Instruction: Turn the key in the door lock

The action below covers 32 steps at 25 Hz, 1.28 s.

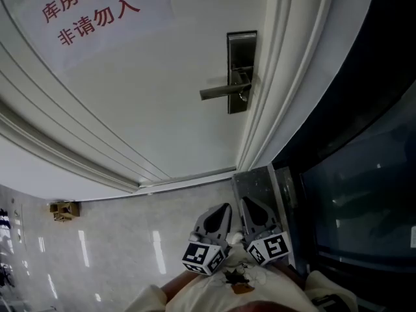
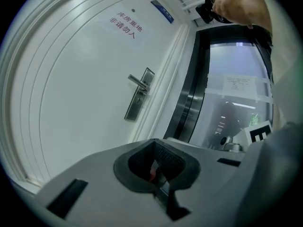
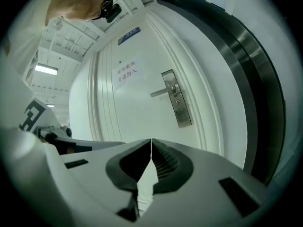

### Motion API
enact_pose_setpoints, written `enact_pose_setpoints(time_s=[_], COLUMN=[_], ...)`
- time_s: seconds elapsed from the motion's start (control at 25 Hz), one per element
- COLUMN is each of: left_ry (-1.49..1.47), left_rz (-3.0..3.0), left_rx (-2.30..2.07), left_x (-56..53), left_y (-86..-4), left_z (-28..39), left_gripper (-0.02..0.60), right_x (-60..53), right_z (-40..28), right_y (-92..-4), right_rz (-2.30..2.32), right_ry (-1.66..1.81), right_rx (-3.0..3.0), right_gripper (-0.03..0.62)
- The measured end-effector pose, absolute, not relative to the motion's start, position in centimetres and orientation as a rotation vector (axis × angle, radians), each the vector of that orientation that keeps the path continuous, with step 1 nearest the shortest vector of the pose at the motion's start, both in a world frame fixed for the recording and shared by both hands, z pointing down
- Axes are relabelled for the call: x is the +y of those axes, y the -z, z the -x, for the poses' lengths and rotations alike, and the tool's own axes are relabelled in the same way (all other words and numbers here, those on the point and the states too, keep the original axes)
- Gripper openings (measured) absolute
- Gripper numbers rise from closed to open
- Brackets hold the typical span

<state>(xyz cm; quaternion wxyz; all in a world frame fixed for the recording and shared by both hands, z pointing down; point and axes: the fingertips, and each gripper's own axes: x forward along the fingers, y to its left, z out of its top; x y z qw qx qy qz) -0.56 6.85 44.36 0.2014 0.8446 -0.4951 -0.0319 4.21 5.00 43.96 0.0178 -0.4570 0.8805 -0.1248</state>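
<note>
- Key: a small glint just under the lever on the lock. I judge it is already seated in the keyhole, but it is too small to be sure. The door is closed.
- Left gripper: jaws together at the tips. A small red fleck shows deep in the recess, and I cannot tell what it is.
- Right gripper: jaws together with only a hairline seam, holding nothing.
- Why shut: there is nothing to grip at this range, so I judge this is the approach and the turn has not begun.
- Pose: both grippers are low and close to the body, side by side and nearly touching. They point roughly level at the door, well apart from the lock.
- The right gripper lines up with the lock side, so I would take the key with that one. Its jaws must open first.
</note>
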Motion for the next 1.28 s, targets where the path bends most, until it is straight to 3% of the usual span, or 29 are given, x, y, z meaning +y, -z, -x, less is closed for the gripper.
enact_pose_setpoints(time_s=[0.28, 0.6, 0.84, 1.12, 1.28], left_ry=[0.092, 0.097, 0.153, 0.147, 0.131], left_rz=[-2.438, -2.464, -2.471, -2.435, -2.410], left_rx=[-1.345, -1.342, -1.424, -1.431, -1.422], left_x=[0.1, -4.5, -7.5, -7.8, -7.6], left_y=[-43.4, -42.3, -40.5, -41.6, -42.1], left_z=[4.6, 5.0, 5.6, 5.5, 5.3], left_gripper=[0.006, 0.005, 0.005, 0.005, 0.005], right_x=[-2.4, -7.9, -12.0, -16.6, -19.1], right_z=[-0.6, -0.6, -1.3, -1.4, -1.7], right_y=[-41.8, -38.5, -36.8, -34.9, -35.8], right_rz=[1.507, 1.565, 1.721, 1.870, 1.962], right_ry=[0.117, -0.169, -0.409, -0.986, -1.119], right_rx=[2.756, 2.822, 2.828, 2.776, 2.839], right_gripper=[0.011, 0.064, 0.067, 0.099, 0.104])
